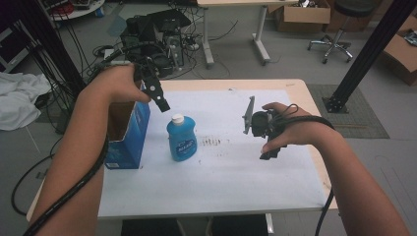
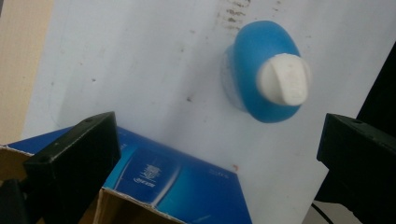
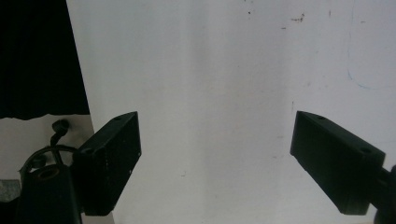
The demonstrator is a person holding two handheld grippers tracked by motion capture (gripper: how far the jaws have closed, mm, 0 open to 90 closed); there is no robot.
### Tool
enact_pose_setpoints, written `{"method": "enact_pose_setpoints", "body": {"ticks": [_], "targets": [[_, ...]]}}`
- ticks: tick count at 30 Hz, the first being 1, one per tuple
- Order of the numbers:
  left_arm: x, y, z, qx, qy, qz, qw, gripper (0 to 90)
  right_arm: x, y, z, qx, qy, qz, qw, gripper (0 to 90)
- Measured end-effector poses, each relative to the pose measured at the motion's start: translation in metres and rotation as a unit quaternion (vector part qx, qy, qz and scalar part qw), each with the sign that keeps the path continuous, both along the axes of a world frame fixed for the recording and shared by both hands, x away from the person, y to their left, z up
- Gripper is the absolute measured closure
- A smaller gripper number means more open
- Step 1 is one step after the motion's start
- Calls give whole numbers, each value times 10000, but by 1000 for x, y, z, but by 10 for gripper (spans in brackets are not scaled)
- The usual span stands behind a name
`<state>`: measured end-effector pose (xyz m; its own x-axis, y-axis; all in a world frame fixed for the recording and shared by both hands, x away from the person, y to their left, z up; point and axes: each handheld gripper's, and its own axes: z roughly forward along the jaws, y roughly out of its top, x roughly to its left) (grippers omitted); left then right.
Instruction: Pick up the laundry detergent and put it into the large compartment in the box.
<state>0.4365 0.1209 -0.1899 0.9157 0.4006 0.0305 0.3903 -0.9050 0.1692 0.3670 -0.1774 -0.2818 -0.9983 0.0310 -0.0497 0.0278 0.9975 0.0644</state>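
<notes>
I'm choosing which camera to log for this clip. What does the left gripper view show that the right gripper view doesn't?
Left gripper view: the blue bottle with its white cap, standing upright on the sheet, seen from above, and the open blue box below the left tool.

Right gripper view: the right tool over bare sheet, with a dark area beyond the sheet's edge.

Both: the white sheet on the table, marked with small stains, and two black jaws standing wide apart, nothing between them.

We see our right claw [image 3: 215, 158] spread wide over the white counter [image 3: 210, 70] (faintly speckled), with what may be a cable [image 3: 57, 130] at left.
</notes>
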Motion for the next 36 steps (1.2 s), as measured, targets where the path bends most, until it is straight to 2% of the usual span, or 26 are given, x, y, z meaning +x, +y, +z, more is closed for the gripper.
{"method": "enact_pose_setpoints", "body": {"ticks": [5, 15, 25, 36], "targets": [[-16, -5, -1, -66, 18, 2, 10000, 1, -3, 4, -4, -25, -6, 80, 10000, 166], [-30, -12, -9, -22, 89, 2, 10000, 1, -7, 4, -8, 1, -9, 85, 10000, 166], [-31, -24, -24, 46, 229, 11, 9997, 1, -12, 1, -9, 60, -45, 83, 9999, 166], [-21, -37, -55, 104, 469, -7, 9988, 1, -12, 2, -16, 28, -8, 97, 9999, 166]]}}
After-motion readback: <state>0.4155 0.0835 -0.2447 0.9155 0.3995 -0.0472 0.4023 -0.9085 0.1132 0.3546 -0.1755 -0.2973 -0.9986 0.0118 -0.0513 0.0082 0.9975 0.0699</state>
